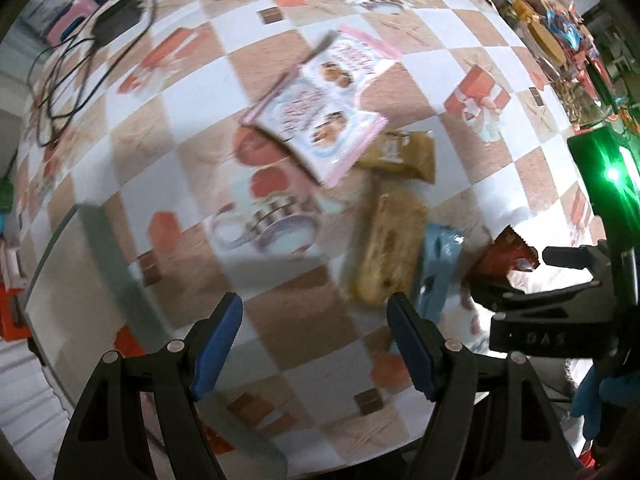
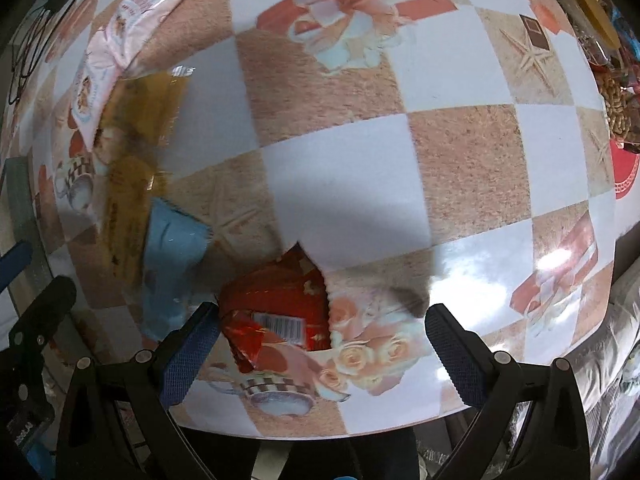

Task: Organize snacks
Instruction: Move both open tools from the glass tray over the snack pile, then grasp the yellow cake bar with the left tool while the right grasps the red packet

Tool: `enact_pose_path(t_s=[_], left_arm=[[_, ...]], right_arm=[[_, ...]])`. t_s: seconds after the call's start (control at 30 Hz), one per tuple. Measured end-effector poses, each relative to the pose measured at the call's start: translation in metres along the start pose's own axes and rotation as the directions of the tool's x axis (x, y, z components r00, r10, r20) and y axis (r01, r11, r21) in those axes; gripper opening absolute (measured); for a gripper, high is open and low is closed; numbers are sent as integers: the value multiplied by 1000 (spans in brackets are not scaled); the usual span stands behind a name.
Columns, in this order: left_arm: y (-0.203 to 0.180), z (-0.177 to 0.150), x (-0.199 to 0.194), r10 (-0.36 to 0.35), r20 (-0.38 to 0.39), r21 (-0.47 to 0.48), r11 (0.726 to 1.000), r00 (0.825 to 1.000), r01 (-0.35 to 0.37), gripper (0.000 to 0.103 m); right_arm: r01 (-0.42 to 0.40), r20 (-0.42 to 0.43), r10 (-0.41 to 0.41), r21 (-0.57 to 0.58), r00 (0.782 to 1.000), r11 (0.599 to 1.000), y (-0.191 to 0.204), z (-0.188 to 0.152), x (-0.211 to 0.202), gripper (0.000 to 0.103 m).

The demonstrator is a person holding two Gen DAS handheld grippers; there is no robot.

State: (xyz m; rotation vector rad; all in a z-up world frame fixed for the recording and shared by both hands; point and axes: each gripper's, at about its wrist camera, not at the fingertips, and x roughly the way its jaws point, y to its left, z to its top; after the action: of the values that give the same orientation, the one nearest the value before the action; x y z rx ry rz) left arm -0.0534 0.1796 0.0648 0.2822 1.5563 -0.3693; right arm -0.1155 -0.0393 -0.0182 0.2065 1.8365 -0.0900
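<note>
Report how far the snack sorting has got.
Done: nothing looks sorted; the pink cookie pack, yellow packs, blue packet and red packet lie loose on the checkered tablecloth. In hand: nothing; left gripper and right gripper are open, empty. Left: everything.

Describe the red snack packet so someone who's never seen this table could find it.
On the checkered tablecloth, a row of snacks runs toward the near edge. The red packet lies last, beside the blue packet. It is the only red one, crinkled, with a white barcode label.
</note>
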Motion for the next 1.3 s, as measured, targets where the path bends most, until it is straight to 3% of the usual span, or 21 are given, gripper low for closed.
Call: enact_pose_path(t_s=[0.2,0.5,0.67,0.77,0.9,0.97,1.3], left_arm=[[-15,14,16,-20,-24,26,999,999,21,78],[-26,25,40,-29,-64,25,999,997,31,78],[-13,31,51,31,-80,-49,998,996,-35,79],[1,28,51,16,-79,-94,995,997,-24,80],[8,22,52,20,-80,-85,996,997,-27,80],[8,20,54,25,-79,-85,996,997,-32,82],[-24,36,62,41,-55,-29,999,998,-42,89]], right_arm=[[15,-10,-15,-2,1000,1000,-52,8,9,102],[8,7,-7,-48,1000,999,-91,8,8,102],[21,10,-20,-61,1000,998,-80,1,11,103],[18,13,-17,-68,1000,998,-86,-1,13,102],[24,16,-23,-63,1000,998,-76,-6,9,103],[24,17,-23,-60,1000,998,-51,-12,12,103],[21,15,-20,-59,1000,998,-45,-12,8,103]])
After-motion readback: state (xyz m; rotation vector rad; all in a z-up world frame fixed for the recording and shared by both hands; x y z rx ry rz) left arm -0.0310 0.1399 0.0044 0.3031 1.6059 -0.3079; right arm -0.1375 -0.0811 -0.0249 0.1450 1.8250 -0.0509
